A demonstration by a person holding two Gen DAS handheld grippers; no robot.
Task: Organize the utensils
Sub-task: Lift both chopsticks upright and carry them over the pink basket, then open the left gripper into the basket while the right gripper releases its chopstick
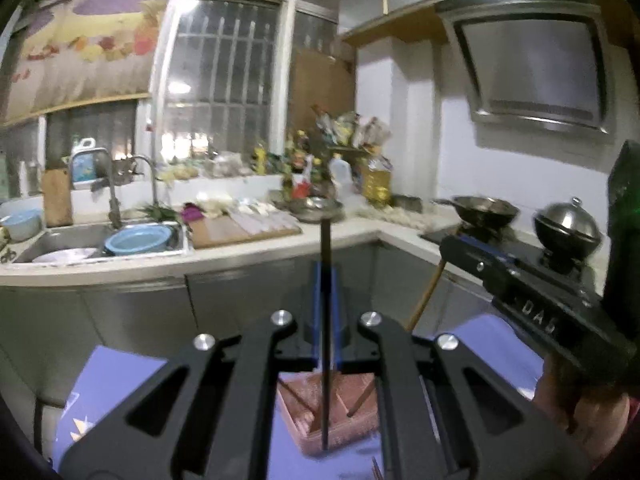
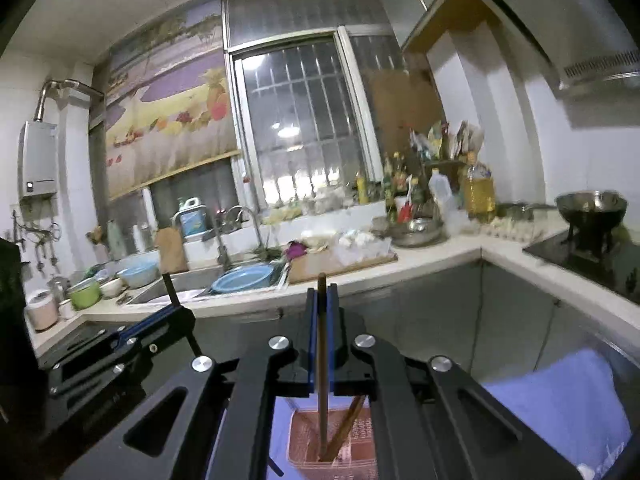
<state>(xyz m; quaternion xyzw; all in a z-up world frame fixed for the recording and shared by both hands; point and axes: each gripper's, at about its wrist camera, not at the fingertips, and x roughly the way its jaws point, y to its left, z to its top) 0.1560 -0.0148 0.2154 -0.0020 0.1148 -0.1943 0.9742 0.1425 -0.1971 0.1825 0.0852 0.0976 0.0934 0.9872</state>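
Clamping a black chopstick between its blue pads, the left gripper has its jaws drawn together on the stick, which stands upright and runs from above the fingertips down into the holder below. The right gripper is likewise closed, its pads pressed on a brown wooden chopstick that also stands near upright. In the left wrist view the right gripper reaches in from the right edge with the brown wooden chopstick slanting down from it; a hand grips that tool at the lower right.

The lower ends of both sticks reach into a pink utensil basket, a mesh-walled box with inner dividers. Further brown sticks lean inside it. Which compartment each held stick occupies cannot be determined. The basket sits on a blue cloth, near the cloth's front edge as seen from the left wrist.

Beyond stands a kitchen counter carrying a sink with a blue bowl, a cutting board, an oil bottle in the corner and a wok on the hob at the right end
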